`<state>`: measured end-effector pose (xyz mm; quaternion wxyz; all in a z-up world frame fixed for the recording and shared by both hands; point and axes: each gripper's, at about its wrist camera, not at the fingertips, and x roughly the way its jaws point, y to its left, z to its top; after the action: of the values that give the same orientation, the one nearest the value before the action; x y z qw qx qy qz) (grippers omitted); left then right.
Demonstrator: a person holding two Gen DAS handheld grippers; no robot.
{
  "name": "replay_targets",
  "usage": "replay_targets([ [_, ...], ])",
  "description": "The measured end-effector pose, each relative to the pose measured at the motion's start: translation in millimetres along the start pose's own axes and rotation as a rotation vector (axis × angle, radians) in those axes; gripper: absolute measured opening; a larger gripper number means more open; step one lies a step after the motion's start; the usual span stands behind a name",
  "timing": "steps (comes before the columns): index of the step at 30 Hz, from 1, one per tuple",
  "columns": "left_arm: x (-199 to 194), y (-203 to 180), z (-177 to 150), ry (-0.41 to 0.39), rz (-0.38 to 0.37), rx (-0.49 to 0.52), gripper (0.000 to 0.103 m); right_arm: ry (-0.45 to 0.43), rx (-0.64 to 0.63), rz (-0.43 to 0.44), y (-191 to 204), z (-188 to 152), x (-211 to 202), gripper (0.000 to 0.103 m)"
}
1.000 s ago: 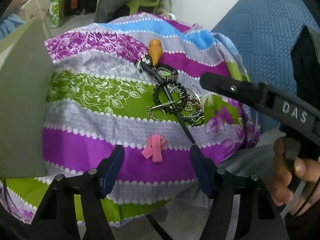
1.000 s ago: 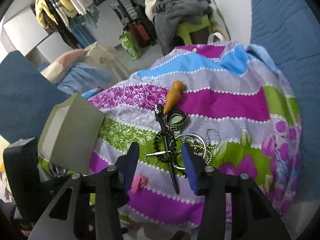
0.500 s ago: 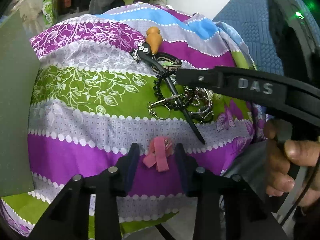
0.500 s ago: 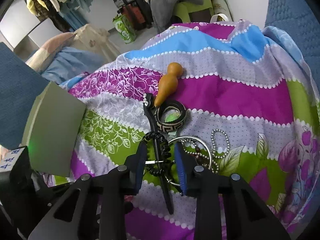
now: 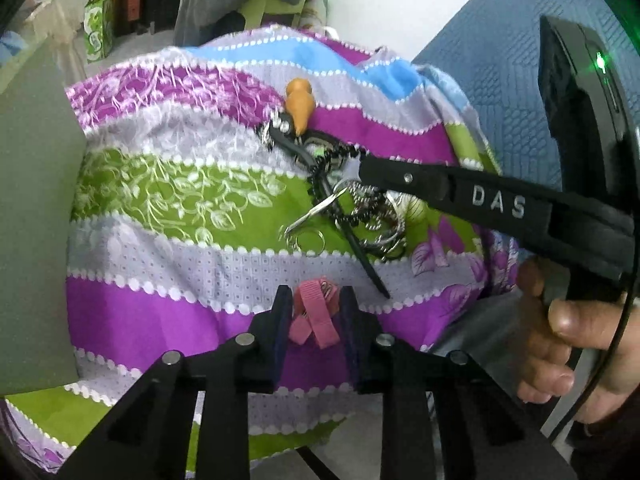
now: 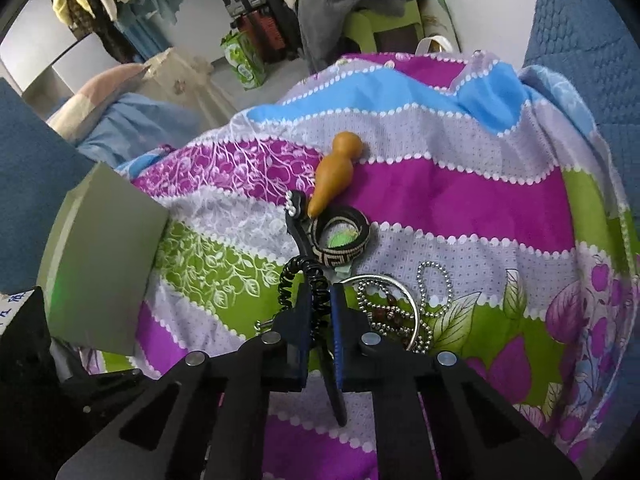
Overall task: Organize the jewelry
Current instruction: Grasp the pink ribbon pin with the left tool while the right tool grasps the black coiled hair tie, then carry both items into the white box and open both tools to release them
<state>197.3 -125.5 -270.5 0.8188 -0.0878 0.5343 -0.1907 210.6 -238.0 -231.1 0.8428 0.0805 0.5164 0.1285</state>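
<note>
A pink ribbon clip (image 5: 313,314) lies on the striped cloth (image 5: 168,248) between the fingers of my left gripper (image 5: 314,300). Its jaws are closing and both pads touch the ribbon's sides. My right gripper (image 6: 319,300) is shut on a black beaded coil bracelet (image 6: 290,280) in the jewelry pile. A black hair stick (image 6: 298,236) runs through the same narrow gap. In the left wrist view the right gripper (image 5: 362,168) reaches in from the right, held by a hand (image 5: 568,344). An orange gourd pendant (image 6: 334,172) and a woven band (image 6: 340,236) lie behind.
A silver bangle (image 6: 400,292), a ball chain (image 6: 436,280) and a silver key ring (image 5: 308,236) are tangled in the pile. A grey-green box (image 6: 104,256) stands at the cloth's left edge. Blue quilted fabric (image 6: 580,20) lies to the right, with clothes and bags behind.
Both pairs of jaws have narrowed. The left ones came in around the pink ribbon clip. The right gripper came down onto the pile and shut on the black beaded bracelet.
</note>
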Motion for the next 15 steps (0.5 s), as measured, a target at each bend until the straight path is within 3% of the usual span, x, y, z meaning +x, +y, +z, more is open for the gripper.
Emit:
replay_targets([
  [15,-102.6,5.2,22.7,-0.159,0.009,-0.019,0.023,-0.095,-0.012,-0.060,38.3,4.2,-72.0,0.006],
])
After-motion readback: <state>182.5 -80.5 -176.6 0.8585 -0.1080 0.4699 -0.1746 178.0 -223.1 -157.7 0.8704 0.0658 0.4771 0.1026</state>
